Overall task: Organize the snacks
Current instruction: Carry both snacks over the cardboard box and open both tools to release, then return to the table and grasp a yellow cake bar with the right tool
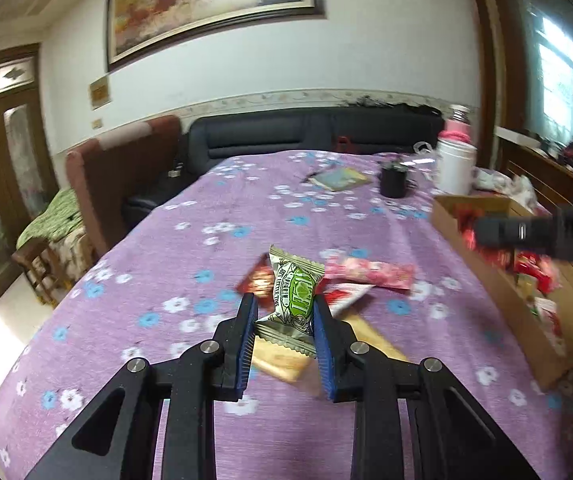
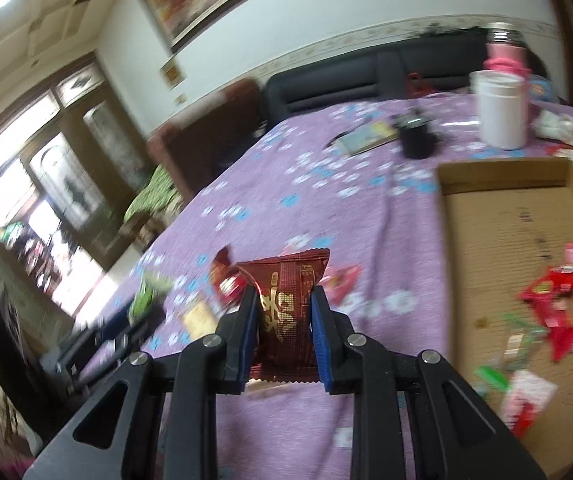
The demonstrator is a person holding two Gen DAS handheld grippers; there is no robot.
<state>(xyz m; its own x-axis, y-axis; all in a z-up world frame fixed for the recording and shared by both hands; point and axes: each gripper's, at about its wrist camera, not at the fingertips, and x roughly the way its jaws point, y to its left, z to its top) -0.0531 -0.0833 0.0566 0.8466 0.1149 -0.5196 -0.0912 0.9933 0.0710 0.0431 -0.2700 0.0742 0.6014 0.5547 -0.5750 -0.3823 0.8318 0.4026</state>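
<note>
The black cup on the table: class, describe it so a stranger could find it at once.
Start at the purple flowered tablecloth and look to its far end, near the dark sofa. There the black cup stands between a flat booklet and a tall white jar. It is the only small dark thing there.

A green and white snack packet (image 1: 292,300) stands up, pinched at both sides. A dark red packet (image 2: 284,316) is pinched too. Red and pink snacks (image 2: 562,312) lie in the flat cardboard box (image 2: 506,216).
</note>
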